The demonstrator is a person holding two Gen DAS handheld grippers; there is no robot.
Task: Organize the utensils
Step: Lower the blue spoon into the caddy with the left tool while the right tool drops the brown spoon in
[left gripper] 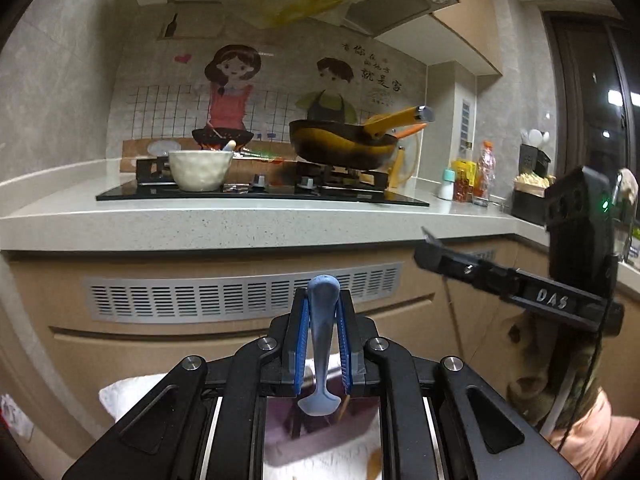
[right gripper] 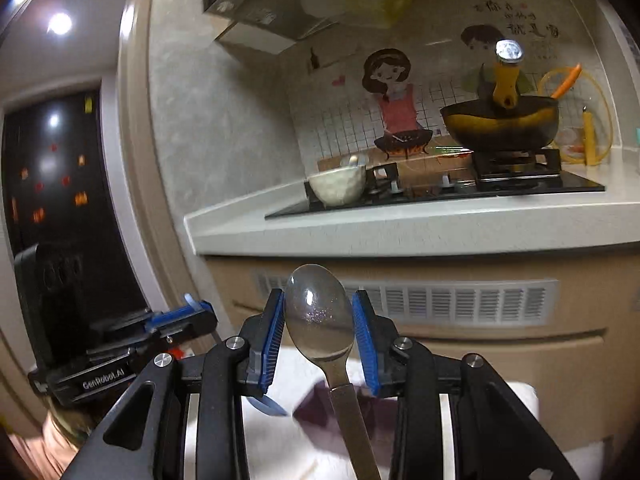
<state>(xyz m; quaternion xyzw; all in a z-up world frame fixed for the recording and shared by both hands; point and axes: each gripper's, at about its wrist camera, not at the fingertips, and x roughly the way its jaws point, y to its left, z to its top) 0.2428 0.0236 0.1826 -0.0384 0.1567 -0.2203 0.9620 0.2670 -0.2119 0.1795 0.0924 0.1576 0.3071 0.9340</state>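
1. Nearest in the left wrist view, the left gripper (left gripper: 323,332) is seen almost pressed together; a blue plastic spoon (left gripper: 322,336) is pinched by its handle between the blue ribbed pads (left gripper: 302,344), the handle end standing up above the fingertips and the small bowl hanging down below them.
2. Nearest in the right wrist view, the right gripper (right gripper: 320,336) is seen partly spread; a metal spoon (right gripper: 322,320) is held with its shiny bowl upward between the pads (right gripper: 272,340), its handle running down toward the camera; whether both pads press the bowl's rim cannot be told for certain, though the spoon appears carried.
3. Beneath both grippers a white cloth (right gripper: 460,420) and a dark purple tray-like shape (left gripper: 320,428) are partly seen, blurred; this is judged the likely sorting place.
4. The step in hand is judged to be carrying both spoons; it is done well if each is kept steady, the grippers are kept apart, and each spoon is lowered fully before the jaws are eased.
5. Farther off, a pale countertop (left gripper: 224,220) is seen, with a cream bowl (left gripper: 200,170) and a dark wok with a yellow handle (left gripper: 344,144) on a black hob (left gripper: 260,192).
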